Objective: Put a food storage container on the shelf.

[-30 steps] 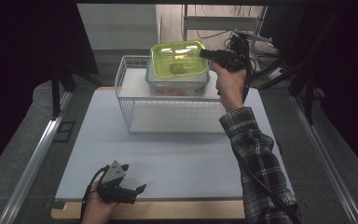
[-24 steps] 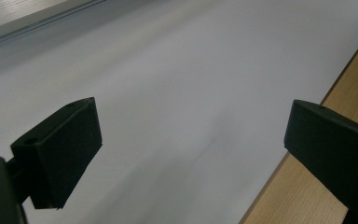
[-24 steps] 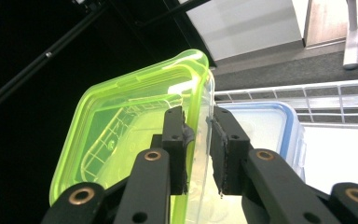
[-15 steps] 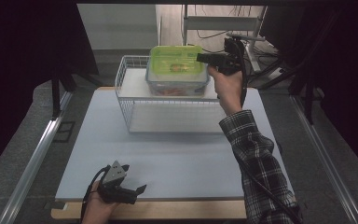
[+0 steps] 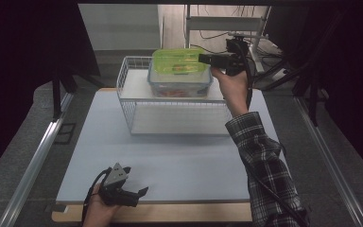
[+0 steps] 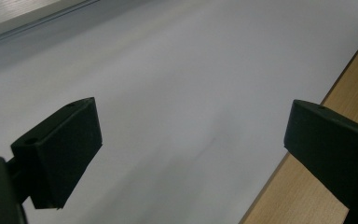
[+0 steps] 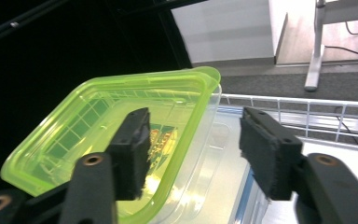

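- A person's right gripper hangs at the far right corner of a white wire basket that stands on the far half of the table; its jaws have just been opening.
- In the right gripper view, the edge of a green lid runs between the two jaws, but the pads stand apart and do not press on it. It reads as a release rather than a hold.
- The green lid lies on top of a clear food container, which sits inside the wire basket toward its far right. In the right gripper view the lid looks a little askew, one corner jutting past the container's rim, so it may be resting there rather than pressed home.
- The basket's walls hem the container in, which would explain why the right gripper comes in from above the rim and from the right.
- The left gripper rests at the near left edge of the table, well apart from the basket. Its jaws are spread wide over the bare white surface with nothing between them; it seems parked while the right hand works alone.
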The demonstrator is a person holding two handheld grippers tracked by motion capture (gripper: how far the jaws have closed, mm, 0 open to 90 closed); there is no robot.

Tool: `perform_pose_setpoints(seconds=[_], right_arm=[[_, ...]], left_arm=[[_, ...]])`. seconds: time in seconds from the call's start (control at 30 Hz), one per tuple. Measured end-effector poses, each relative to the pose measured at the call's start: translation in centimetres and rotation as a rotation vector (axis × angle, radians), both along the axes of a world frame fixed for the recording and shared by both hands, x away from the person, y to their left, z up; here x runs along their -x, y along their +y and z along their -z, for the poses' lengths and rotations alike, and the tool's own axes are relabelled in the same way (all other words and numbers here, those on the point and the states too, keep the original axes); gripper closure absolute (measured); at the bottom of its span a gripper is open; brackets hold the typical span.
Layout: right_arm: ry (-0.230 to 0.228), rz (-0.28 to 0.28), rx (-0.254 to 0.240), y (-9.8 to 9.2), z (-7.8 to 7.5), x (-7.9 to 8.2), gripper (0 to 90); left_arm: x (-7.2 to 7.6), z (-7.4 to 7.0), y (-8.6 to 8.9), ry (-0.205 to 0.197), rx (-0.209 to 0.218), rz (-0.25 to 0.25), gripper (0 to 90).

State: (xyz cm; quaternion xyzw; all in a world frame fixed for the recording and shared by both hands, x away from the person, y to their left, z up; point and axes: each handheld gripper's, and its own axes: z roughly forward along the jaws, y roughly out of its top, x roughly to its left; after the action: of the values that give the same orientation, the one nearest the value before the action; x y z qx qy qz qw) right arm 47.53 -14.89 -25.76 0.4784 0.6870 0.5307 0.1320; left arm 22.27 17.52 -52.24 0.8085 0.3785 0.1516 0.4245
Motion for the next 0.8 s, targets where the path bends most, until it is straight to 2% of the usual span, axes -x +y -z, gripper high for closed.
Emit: perform_pose_setpoints(seconds=[0.17, 0.37, 0.6, 0.8], right_arm=[[-0.01, -0.048, -0.013, -0.7, -0.3, 0.3, 29.3], [-0.025, -0.095, -0.012, -1.4, -0.1, 1.0, 21.3], [-0.063, -0.159, 0.037, -1.5, 0.3, 2.0, 13.8], [-0.09, -0.191, 0.063, -1.6, 0.9, 2.8, 10.3]], left_arm=[[0.0, 0.0, 0.0, 0.0, -0.001, 0.0, 4.2], [0.0, 0.0, -0.1, 0.001, -0.003, 0.001, 4.2], [0.0, 0.1, -0.1, 0.002, -0.006, -0.001, 4.1], [0.0, 0.1, 0.0, 0.001, -0.006, -0.002, 4.1]])
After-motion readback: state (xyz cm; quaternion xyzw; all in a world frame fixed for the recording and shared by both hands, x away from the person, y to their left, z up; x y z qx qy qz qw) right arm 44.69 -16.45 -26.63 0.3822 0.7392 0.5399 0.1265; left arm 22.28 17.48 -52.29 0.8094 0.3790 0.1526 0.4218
